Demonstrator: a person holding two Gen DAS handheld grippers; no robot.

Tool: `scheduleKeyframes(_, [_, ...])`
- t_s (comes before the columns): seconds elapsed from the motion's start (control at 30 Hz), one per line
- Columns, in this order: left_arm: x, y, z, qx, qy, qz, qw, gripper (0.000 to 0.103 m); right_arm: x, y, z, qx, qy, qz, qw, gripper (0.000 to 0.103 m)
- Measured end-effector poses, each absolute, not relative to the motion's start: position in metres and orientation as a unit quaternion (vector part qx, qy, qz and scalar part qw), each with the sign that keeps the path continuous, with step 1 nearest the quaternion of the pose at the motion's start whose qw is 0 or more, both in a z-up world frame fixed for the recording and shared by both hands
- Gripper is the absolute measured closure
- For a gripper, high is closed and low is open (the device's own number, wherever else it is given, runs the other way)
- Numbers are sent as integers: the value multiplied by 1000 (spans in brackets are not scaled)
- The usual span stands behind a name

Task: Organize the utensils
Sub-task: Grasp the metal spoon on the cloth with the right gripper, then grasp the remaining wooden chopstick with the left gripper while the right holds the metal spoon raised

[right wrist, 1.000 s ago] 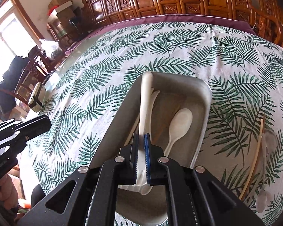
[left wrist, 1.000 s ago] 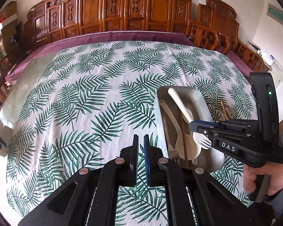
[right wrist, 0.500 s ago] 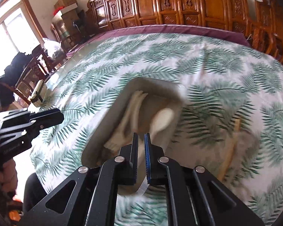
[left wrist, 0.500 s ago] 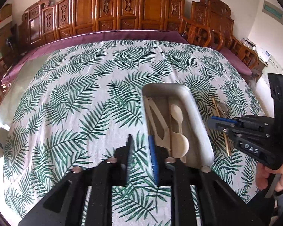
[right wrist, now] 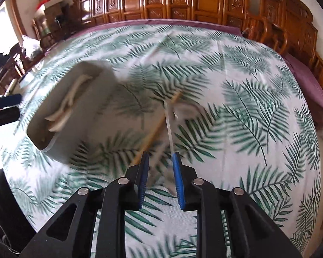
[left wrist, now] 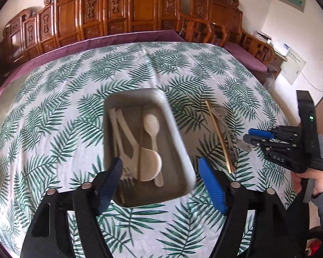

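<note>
A grey metal tray [left wrist: 176, 129] sits on the leaf-print tablecloth and holds a white spoon [left wrist: 152, 126], white forks and other pale utensils. My left gripper [left wrist: 160, 167] is wide open and empty, its fingers on either side of the tray's near end. To the tray's right lie a wooden chopstick [left wrist: 218, 137] and a clear plastic utensil [left wrist: 222, 116]. My right gripper [right wrist: 160, 163] is open and empty just above the near ends of the chopstick [right wrist: 155, 131] and the clear utensil [right wrist: 169, 126]. It also shows in the left wrist view [left wrist: 247, 135]. The tray [right wrist: 92, 116] is at its left.
The round table [left wrist: 53, 111] has a purple edge at the back. Carved wooden chairs [left wrist: 122, 10] line the far side. A person's hand [left wrist: 318, 178] holds the right gripper's handle at the table's right edge.
The right gripper let go of the white fork into the tray, swung right to the chopstick and opened. The left gripper opened wide and moved over the tray's near end.
</note>
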State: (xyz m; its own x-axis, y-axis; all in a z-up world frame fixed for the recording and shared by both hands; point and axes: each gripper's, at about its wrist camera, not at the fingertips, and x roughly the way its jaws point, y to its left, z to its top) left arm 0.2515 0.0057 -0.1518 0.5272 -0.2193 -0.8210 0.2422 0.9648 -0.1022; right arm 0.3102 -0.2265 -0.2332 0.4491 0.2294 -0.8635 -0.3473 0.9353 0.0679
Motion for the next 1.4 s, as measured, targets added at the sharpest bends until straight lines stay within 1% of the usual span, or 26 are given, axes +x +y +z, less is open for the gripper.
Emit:
scheduleKeyframes(0.03, [251,1,-153,15,471,-136,872,25,313,-228,-238,-61,500,169,847,78])
scheduleKeyframes(0.33, [236,-25,-161,33,485,-158,860,25,334,-218,-263,-96,527,177,826,78])
scheduleKeyframes(0.4, [234,-29,-162,37,489,-160,857,25,336,-216,-266,-110,529,175,823,78])
scheduleKeyframes(0.43, [233,-30,-163,39,490,-160,856,25,338,-215,-266,-117,528,170,824,80])
scheduleKeyframes(0.57, [228,-35,-160,47,494,-167,852,25,342,-213,-267,-121,526,166,825,80])
scheduleKeyframes(0.7, [227,-39,-158,55,493,-166,852,25,344,-217,-267,-101,527,164,827,83])
scheduleKeyframes(0.77, [226,-41,-156,53,492,-165,853,25,345,-220,-267,-95,528,164,828,98])
scheduleKeyframes(0.93, [224,-48,-158,60,493,-167,852,25,336,-232,-265,-77,540,159,823,99])
scheduleKeyframes(1.1, [225,-61,-163,74,496,-172,848,25,313,-253,-259,-41,532,158,831,99])
scheduleKeyframes(1.4, [242,-86,-174,68,506,-186,840,25,273,-282,-251,10,520,156,839,99])
